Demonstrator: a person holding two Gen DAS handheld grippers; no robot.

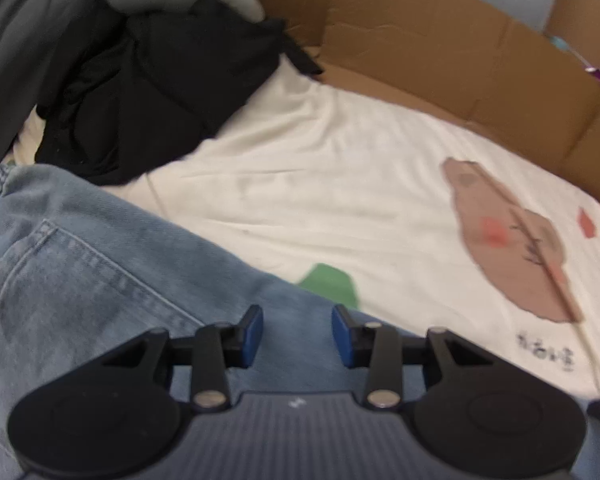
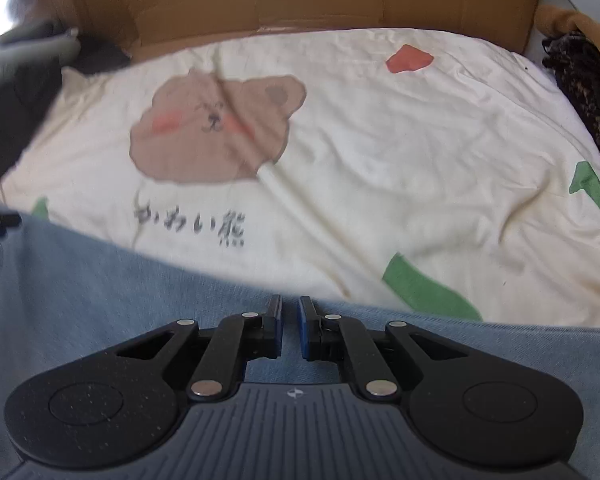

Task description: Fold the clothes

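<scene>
A pair of light blue jeans (image 1: 80, 264) is seen spread across the near part of a bed covered by a cream sheet (image 1: 320, 184). A back pocket and an elastic waistband are visible at the left of the left wrist view. In the right wrist view the jeans (image 2: 100, 288) fill the lower part of the picture, their far edge lying just below printed dark lettering on the sheet (image 2: 380, 160).

The left gripper (image 1: 297, 334) is held above the denim with its fingers (image 1: 252, 336) set a moderate way apart; nothing is seen clamped between them. The right gripper (image 2: 290, 326) is held over the far edge of the jeans, its fingers (image 2: 275, 324) standing narrow, with only a slim gap; no cloth is seen gripped in that gap.

A brown bear print (image 2: 216, 128) is noted on the sheet, along with green and red patches. A heap of black clothing (image 1: 148, 92) lies at the far left of the bed, touching the jeans' upper edge. A cardboard wall (image 1: 440, 52) borders the far side of the bed. A dark patterned garment (image 2: 588, 92) lies at the right edge.
</scene>
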